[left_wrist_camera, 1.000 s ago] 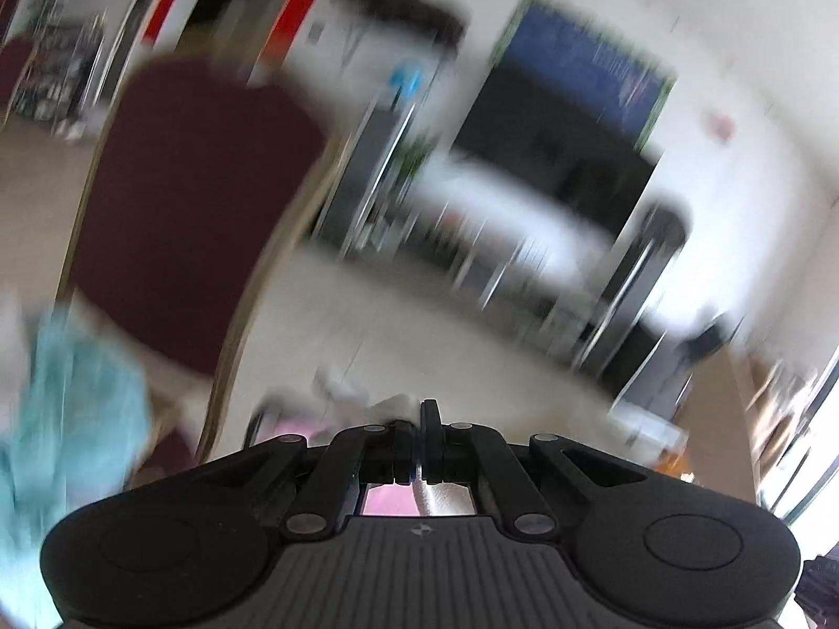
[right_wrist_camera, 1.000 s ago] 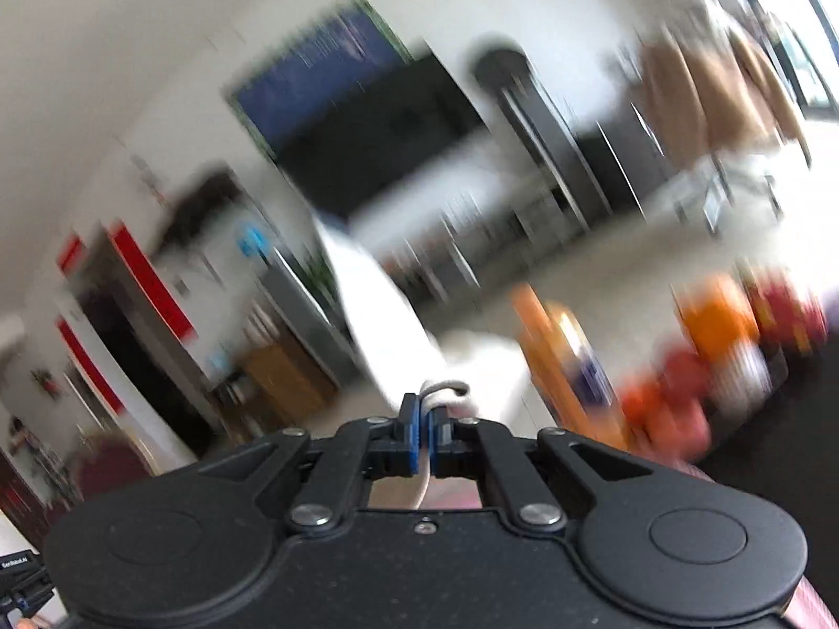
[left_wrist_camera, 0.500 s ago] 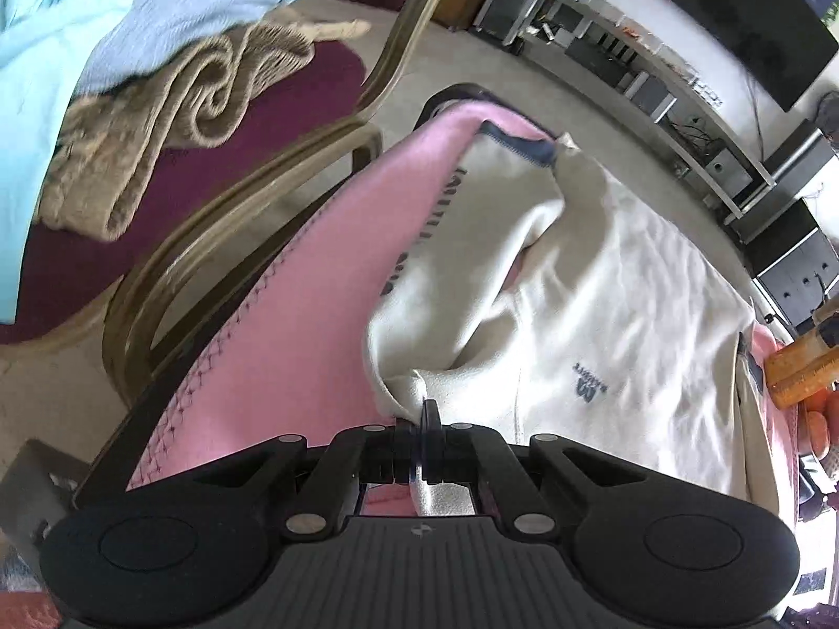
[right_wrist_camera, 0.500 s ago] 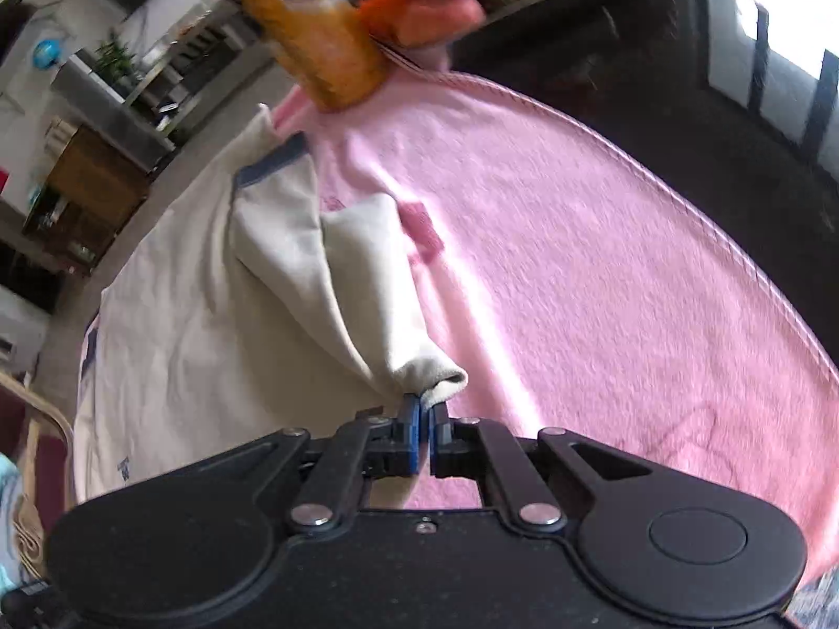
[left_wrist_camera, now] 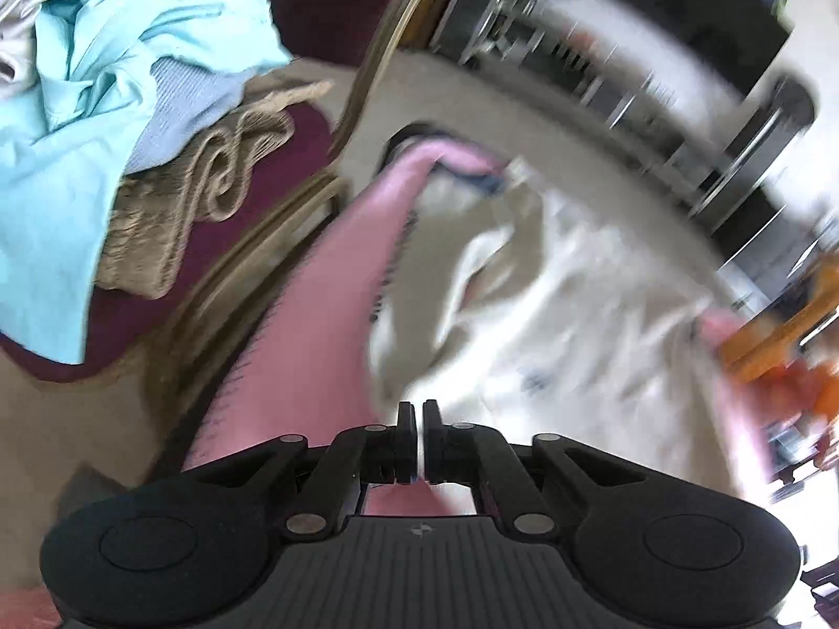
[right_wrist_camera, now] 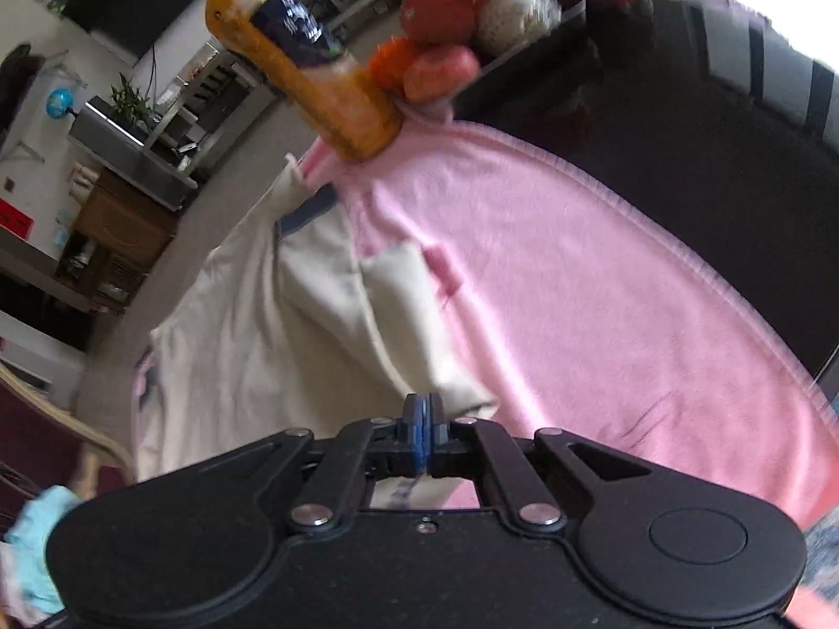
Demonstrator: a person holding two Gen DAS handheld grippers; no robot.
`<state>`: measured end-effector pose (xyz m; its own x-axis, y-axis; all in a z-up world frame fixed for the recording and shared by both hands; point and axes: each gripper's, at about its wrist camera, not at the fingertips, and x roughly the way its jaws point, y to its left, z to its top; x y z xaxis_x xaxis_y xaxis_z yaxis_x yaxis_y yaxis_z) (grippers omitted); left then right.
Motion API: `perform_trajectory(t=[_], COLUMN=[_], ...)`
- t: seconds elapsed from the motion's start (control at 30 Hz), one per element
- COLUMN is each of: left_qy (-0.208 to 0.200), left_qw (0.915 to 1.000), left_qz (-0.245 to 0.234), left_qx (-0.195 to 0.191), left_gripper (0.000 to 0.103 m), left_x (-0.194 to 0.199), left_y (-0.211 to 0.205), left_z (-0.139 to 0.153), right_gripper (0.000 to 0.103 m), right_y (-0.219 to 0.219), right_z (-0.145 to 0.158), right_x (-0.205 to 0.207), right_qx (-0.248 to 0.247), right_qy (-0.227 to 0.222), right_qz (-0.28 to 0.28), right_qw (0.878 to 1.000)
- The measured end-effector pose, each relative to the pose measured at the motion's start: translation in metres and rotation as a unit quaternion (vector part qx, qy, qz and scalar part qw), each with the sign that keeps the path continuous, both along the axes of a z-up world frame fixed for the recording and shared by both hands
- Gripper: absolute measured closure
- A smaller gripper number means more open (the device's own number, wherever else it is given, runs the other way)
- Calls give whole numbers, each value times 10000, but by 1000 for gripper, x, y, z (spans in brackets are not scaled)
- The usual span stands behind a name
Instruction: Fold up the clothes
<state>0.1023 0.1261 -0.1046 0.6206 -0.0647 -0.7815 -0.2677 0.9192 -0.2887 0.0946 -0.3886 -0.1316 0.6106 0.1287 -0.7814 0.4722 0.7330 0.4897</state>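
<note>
A cream sweatshirt (right_wrist_camera: 236,325) lies spread on a pink blanket (right_wrist_camera: 550,272); one sleeve (right_wrist_camera: 398,314) is folded over toward me. My right gripper (right_wrist_camera: 422,419) is shut on the cuff end of that sleeve, and cream cloth shows under its fingers. In the left wrist view the same sweatshirt (left_wrist_camera: 550,325) is blurred by motion. My left gripper (left_wrist_camera: 420,432) sits at its near left edge over the blanket (left_wrist_camera: 314,325). A narrow gap shows between its fingers, with no cloth in it.
A maroon chair (left_wrist_camera: 293,167) with a gold frame stands to the left, holding a pile of turquoise, blue and beige clothes (left_wrist_camera: 105,105). An orange drink bottle (right_wrist_camera: 304,63) and a heap of fruit (right_wrist_camera: 461,26) stand at the blanket's far edge. Dark table (right_wrist_camera: 708,157) lies to the right.
The left gripper's fingers have parted slightly and let go of the sweatshirt edge; its view is swinging. The right gripper stays shut on the sleeve, drawn slightly nearer.
</note>
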Motion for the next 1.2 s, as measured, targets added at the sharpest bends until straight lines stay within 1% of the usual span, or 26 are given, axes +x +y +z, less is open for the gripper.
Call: perform_trajectory(t=[0.03, 0.07, 0.1, 0.13, 0.17, 0.2, 0.27, 0.33, 0.37, 0.43, 0.47, 0.53, 0.6, 0.67, 0.73, 0.77, 0.83, 0.9, 0.97, 1.0, 1.03, 1.07, 1.1, 1.13, 1.2], left_qy=[168, 287, 337, 384, 432, 496, 589, 582, 533, 397, 311, 195, 142, 88, 34, 21, -3, -21, -58, -75, -92, -110, -128, -81, 20], left_qw=[9998, 9996, 9994, 9991, 9986, 9977, 9954, 9939, 9942, 9944, 9939, 9915, 9876, 9819, 9743, 9714, 9647, 9568, 9507, 9481, 9454, 9435, 9416, 9414, 9411], left_qz=[21, 19, -33, -87, -141, -183, -249, -377, -500, -795, -966, -1276, -1551, -1822, -2090, -2146, -2248, -2333, -2379, -2400, -2421, -2428, -2434, -2456, -2502], left_qx=[104, 77, -35, -151, -267, -413, -714, -862, -787, -577, -442, -145, 184, 512, 839, 1017, 1372, 1736, 1987, 2083, 2178, 2252, 2324, 2310, 2274], left_gripper=[100, 96, 93, 85, 83, 83, 83, 79, 78, 78, 77, 77, 76, 74, 73, 73, 74, 74, 86, 86, 92, 94, 95, 96, 97], left_x=[2, -3, -7, -11, -16, -20, -28, -33, -33, -35, -36, -38, -40, -42, -44, -44, -42, -39, -38, -37, -37, -37, -37, -39, -43], left_y=[-3, -4, -4, -5, -5, -7, -11, -19, -26, -42, -52, -69, -86, -103, -120, -126, -137, -147, -154, -156, -158, -160, -161, -160, -159], left_z=[-6, -13, -20, -27, -35, -41, -53, -57, -57, -54, -52, -51, -53, -55, -57, -59, -64, -70, -75, -76, -78, -79, -79, -76, -69], right_gripper=[97, 97, 95, 88, 85, 79, 78, 78, 78, 78, 78, 78, 78, 78, 76, 75, 67, 66, 66, 66, 66, 67, 73, 84, 90], right_y=[0, -1, 2, 9, 17, 26, 44, 57, 62, 73, 80, 93, 105, 115, 125, 129, 138, 146, 156, 163, 169, 175, 179, 182, 185], right_z=[-2, -8, -13, -18, -24, -28, -36, -42, -42, -43, -40, -35, -34, -36, -40, -42, -44, -47, -51, -53, -56, -57, -59, -60, -56], right_x=[2, 3, 0, -3, -6, -9, -16, -22, -23, -25, -25, -24, -24, -25, -23, -22, -20, -17, -14, -12, -12, -11, -12, -13, -17], right_qx=[-104, -11, 185, 318, 418, 457, 522, 688, 690, 612, 488, 193, 61, -77, -231, -294, -409, -528, -731, -962, -1228, -1492, -1750, -1920, -2132], right_qy=[50, 72, 47, 8, -30, -38, -88, -160, -185, -225, -259, -330, -368, -332, -276, -254, -223, -194, -183, -182, -184, -186, -199, -238, -295], right_qz=[4, 41, 134, 311, 520, 705, 992, 1138, 1228, 1436, 1569, 1856, 2132, 2365, 2553, 2643, 2811, 2938, 3063, 3121, 3157, 3182, 3170, 3155, 3135], right_qw=[9999, 10000, 9997, 9990, 9978, 9965, 9937, 9910, 9899, 9875, 9861, 9819, 9763, 9710, 9662, 9636, 9586, 9542, 9489, 9450, 9407, 9360, 9319, 9290, 9249])
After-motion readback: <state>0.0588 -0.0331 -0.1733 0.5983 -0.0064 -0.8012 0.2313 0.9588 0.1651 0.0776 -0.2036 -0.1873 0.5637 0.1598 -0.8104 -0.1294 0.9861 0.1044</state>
